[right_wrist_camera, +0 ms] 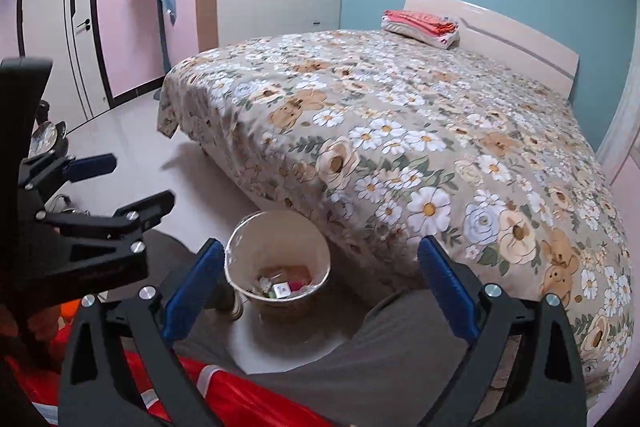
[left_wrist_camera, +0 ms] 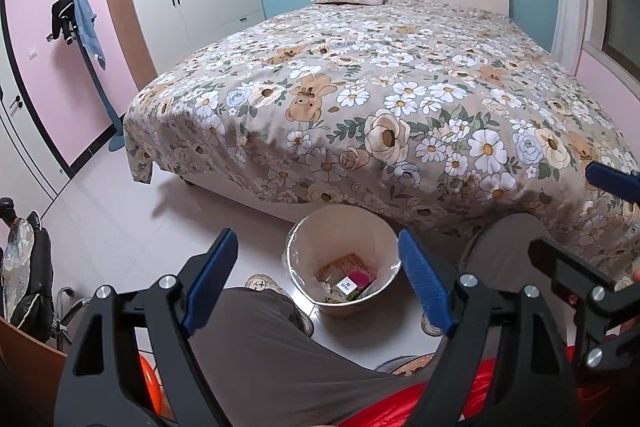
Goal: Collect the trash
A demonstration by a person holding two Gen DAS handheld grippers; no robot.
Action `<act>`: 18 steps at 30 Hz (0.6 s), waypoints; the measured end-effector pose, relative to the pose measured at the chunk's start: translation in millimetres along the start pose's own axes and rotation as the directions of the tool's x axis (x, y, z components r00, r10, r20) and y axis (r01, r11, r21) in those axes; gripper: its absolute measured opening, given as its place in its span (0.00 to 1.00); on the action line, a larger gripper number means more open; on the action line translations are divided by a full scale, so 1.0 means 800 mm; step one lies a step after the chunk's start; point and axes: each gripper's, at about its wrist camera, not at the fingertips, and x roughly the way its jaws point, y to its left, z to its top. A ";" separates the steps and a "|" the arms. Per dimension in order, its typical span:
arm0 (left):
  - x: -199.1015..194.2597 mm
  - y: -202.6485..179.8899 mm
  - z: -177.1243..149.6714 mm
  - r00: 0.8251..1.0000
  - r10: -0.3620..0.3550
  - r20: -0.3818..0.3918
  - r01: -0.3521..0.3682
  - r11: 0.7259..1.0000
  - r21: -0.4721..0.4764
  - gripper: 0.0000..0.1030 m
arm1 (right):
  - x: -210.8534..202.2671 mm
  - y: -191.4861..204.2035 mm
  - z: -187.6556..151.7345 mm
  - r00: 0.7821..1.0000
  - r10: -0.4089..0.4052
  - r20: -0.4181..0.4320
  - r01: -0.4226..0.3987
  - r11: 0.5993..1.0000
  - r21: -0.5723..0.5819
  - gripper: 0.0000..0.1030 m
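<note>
Pale round bin (left_wrist_camera: 343, 269), clear-lined, holds wrappers; both grippers' jaws spread, gripping nothing

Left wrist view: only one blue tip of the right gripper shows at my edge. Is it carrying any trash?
Observer: No. In the right wrist view the right gripper has its fingers wide apart with nothing between them; the trash bin stands on the floor beyond.
Operator: That gripper also blocks my view of the near bed corner. Is any trash lying there?
Observer: None that I can see. The floral bedspread runs down over that corner with nothing on it; only folded bedding lies up by the headboard.
</note>
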 end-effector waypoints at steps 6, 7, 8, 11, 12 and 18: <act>0.000 -0.002 0.000 1.000 -0.001 0.000 0.001 1.000 0.003 0.79 | -0.004 0.007 0.001 1.000 0.007 -0.004 -0.007 1.000 0.018 0.95; 0.000 -0.002 0.000 1.000 -0.001 0.001 0.001 1.000 0.003 0.79 | -0.002 0.007 0.001 1.000 0.007 -0.003 -0.007 1.000 0.017 0.95; -0.001 -0.003 -0.001 1.000 -0.001 0.003 0.001 1.000 0.004 0.79 | -0.001 0.002 -0.001 1.000 0.008 -0.003 -0.008 1.000 0.018 0.95; -0.001 -0.003 -0.001 1.000 -0.001 0.006 0.001 1.000 0.007 0.79 | 0.004 0.000 -0.006 1.000 0.009 -0.002 -0.009 1.000 0.021 0.95; -0.001 -0.003 -0.001 1.000 -0.001 0.006 0.001 1.000 0.007 0.79 | 0.007 -0.001 -0.007 1.000 0.011 -0.004 -0.011 1.000 0.024 0.95; -0.001 -0.004 0.000 1.000 -0.002 0.009 0.002 1.000 0.009 0.79 | 0.008 -0.001 -0.006 1.000 0.009 -0.006 -0.009 1.000 0.024 0.95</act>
